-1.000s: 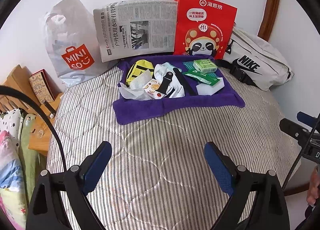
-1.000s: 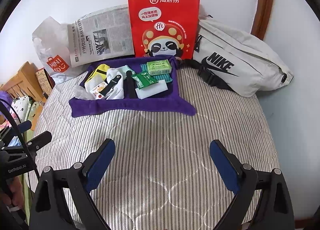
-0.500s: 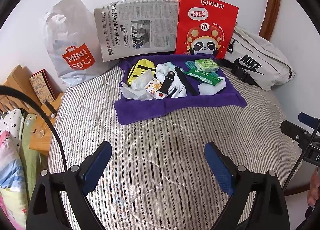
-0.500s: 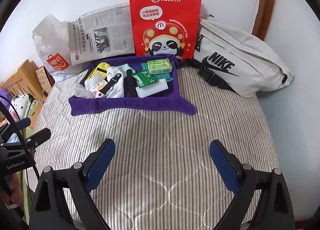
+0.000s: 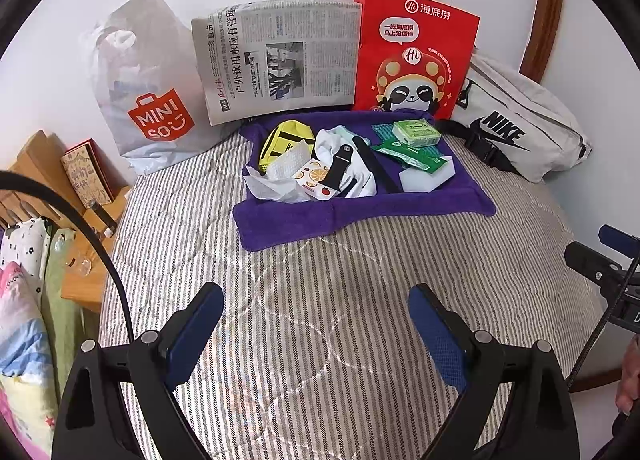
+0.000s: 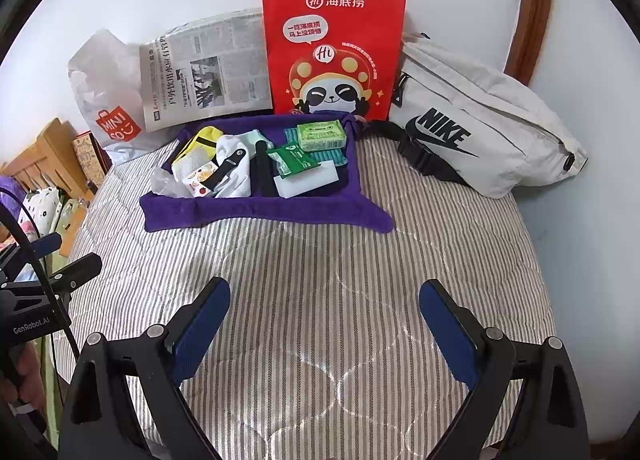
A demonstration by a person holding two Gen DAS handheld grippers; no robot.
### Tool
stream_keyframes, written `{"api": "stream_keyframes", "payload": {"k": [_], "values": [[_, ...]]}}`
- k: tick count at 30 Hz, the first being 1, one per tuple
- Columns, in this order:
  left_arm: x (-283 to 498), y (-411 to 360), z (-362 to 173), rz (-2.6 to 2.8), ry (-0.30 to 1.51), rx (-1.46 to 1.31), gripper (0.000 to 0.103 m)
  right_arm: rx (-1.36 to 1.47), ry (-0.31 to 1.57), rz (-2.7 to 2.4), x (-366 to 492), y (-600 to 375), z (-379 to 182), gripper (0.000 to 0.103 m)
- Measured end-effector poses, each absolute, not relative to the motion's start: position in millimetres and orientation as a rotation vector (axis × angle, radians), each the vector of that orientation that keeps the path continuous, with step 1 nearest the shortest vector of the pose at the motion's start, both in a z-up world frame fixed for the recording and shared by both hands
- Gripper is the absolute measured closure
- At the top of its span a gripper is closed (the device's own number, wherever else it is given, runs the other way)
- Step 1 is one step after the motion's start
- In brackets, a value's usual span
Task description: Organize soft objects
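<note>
Spread wide and holding nothing: left gripper (image 5: 316, 320), blue pads (image 5: 194, 334) apart over the striped quilt (image 5: 320, 280); likewise right gripper (image 6: 325, 318), hovering over the same quilt near its near edge. Farther off, purple towel (image 6: 260, 212) spread flat, bearing white sponge (image 6: 306, 179), green tissue pack (image 6: 321, 135), white sock (image 6: 234, 168) and yellow pouch (image 5: 286, 138). Beyond, against the far wall: red paper bag (image 6: 334, 56), newspaper (image 5: 280, 60), Miniso bag (image 5: 140, 80) at left, Nike bag (image 6: 480, 120) at right.

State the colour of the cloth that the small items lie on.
Purple. The cloth shows best in the right wrist view, spread on the striped mattress.
</note>
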State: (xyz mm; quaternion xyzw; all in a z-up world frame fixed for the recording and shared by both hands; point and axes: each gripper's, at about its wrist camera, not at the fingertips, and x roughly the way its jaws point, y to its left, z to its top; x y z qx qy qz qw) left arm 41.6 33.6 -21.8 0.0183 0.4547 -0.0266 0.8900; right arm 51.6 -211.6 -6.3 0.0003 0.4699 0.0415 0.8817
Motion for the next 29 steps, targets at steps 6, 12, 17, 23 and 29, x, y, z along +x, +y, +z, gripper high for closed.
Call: {"api": "stream_keyframes", "payload": {"k": [6, 12, 17, 23, 29], "values": [[40.2, 31.8, -20.7, -0.059, 0.942, 0.043, 0.009, 0.002, 0.979, 0.088, 50.8, -211.3, -6.1, 0.008], [39.4, 29.9, -20.2, -0.061, 0.94, 0.049, 0.009, 0.007, 0.978, 0.083, 50.7, -212.9, -6.0, 0.008], [40.4, 30.6, -20.2, -0.058, 0.942, 0.046, 0.009, 0.011, 0.978, 0.082, 51.6, -215.5, -6.3, 0.008], [40.9, 30.2, -20.1, -0.068, 0.939, 0.049, 0.009, 0.016, 0.984, 0.084, 54.7, -216.3, -9.0, 0.008], [42.1, 27.8, -20.0, -0.082, 0.916, 0.065, 0.006, 0.015, 0.985, 0.088, 55.1, -215.7, -11.2, 0.008]]}}
